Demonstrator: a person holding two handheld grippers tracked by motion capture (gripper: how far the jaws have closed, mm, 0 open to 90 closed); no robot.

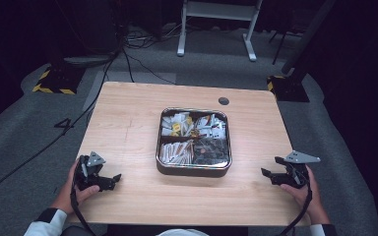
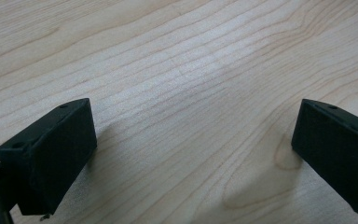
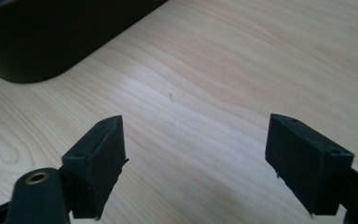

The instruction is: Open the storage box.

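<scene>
A square metal tin (image 1: 193,169) with four compartments sits in the middle of the wooden table (image 1: 128,132); it holds several white and yellow sachets and dark packets. My left gripper (image 1: 114,180) rests near the table's front left, held by a hand, jaws open and empty. In the left gripper view the left gripper (image 2: 193,149) shows bare wood between its fingers (image 2: 51,154). My right gripper (image 1: 270,167) rests at the front right, open and empty, pointing toward the tin. In the right gripper view the right gripper (image 3: 196,163) faces the tin's dark wall (image 3: 51,37).
A small dark round grommet (image 1: 223,101) sits near the table's far edge. Beyond the table lie grey carpet, cables (image 1: 133,64), a white stand's legs (image 1: 216,29) and yellow-black striped bases (image 1: 54,81).
</scene>
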